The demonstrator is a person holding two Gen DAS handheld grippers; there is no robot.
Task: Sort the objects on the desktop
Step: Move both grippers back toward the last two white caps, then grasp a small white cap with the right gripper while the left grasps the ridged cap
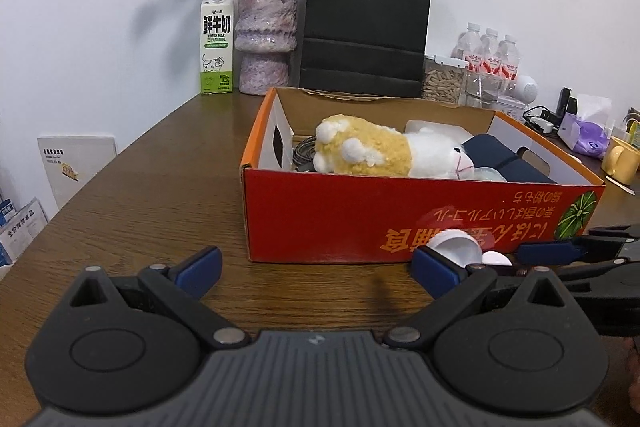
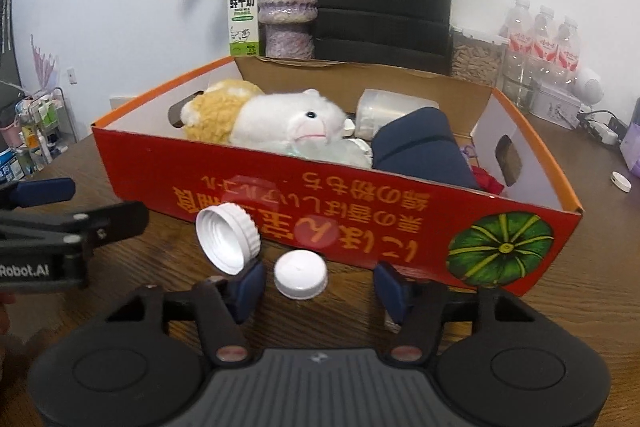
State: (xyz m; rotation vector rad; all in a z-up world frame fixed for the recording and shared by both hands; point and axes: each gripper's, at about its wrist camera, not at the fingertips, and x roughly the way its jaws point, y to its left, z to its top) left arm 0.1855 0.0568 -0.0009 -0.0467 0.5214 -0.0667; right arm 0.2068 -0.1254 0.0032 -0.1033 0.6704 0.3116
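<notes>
A red cardboard box (image 1: 320, 223) (image 2: 168, 167) stands on the brown table and holds a yellow-and-white plush toy (image 1: 368, 151) (image 2: 288, 127), a navy pouch (image 2: 420, 147) and a clear container (image 2: 384, 107). Two white caps lie in front of the box: one tilted with its hollow side showing (image 2: 228, 239) (image 1: 456, 247), one flat (image 2: 301, 274). My right gripper (image 2: 320, 291) is open, with the flat cap between its fingers; the tilted cap leans by its left finger. My left gripper (image 1: 316, 267) is open and empty, left of the caps.
At the back stand a milk carton (image 1: 216, 43), a vase of dried roses (image 1: 266, 39), a black paper bag (image 1: 366, 23), water bottles (image 1: 490, 55) and a seed jar (image 1: 442, 79). A yellow mug (image 1: 620, 159) and tissues sit right. Another white cap (image 2: 621, 181) lies right of the box.
</notes>
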